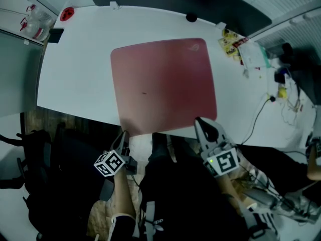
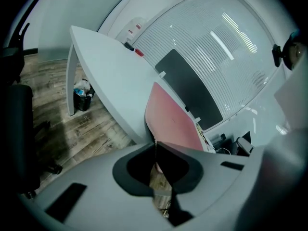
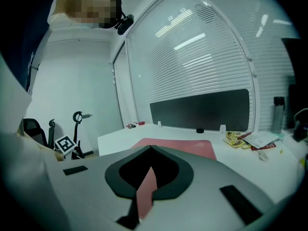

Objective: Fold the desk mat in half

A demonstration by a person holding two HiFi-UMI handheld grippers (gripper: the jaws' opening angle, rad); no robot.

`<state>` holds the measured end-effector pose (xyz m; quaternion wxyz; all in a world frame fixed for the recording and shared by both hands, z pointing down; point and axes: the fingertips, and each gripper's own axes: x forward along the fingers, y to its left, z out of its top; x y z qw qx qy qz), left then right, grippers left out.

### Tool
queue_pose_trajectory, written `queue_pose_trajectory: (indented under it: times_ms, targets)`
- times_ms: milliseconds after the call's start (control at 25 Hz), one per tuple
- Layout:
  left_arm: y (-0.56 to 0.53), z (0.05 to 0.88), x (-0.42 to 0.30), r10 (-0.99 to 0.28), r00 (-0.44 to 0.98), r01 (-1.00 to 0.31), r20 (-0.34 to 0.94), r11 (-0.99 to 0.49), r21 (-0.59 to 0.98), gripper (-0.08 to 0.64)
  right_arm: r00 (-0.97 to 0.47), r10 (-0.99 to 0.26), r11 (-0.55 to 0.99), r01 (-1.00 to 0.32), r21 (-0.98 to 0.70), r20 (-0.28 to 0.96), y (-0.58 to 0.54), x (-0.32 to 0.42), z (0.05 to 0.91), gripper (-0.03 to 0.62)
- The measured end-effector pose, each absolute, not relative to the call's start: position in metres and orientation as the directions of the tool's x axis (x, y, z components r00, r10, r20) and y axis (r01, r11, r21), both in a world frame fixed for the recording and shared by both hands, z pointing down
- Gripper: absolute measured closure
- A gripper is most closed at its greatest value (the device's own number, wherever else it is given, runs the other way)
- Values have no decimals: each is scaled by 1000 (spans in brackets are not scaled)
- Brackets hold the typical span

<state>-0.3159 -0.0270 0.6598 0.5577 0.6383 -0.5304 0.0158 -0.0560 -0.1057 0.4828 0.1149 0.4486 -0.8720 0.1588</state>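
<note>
A dark red desk mat [image 1: 163, 84] lies flat on the white table [image 1: 75, 79], its near edge at the table's front edge. My left gripper [image 1: 124, 133] sits at the mat's near left corner. In the left gripper view its jaws [image 2: 155, 143] meet tip to tip right on the mat's [image 2: 168, 119] corner edge. My right gripper [image 1: 199, 120] is at the near right corner. In the right gripper view the jaws [image 3: 150, 148] are closed, with a strip of the red mat [image 3: 146, 189] running between them.
Snack packets and papers [image 1: 239, 45] lie at the table's right, with cables [image 1: 281, 92] beyond. A red round thing [image 1: 67, 13] and a small black knob [image 1: 191, 17] sit along the far edge. A bin [image 2: 83, 95] stands under the table, and a dark chair [image 2: 17, 129] at the left.
</note>
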Motion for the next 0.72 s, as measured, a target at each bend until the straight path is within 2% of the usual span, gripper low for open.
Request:
queue_pose_trajectory:
  times_ms: [720]
  targets:
    - [-82,610,-280,-710,506,-678,491,25,735,541,-518,-800,506,-854,-125,304,-114,-35,461,592]
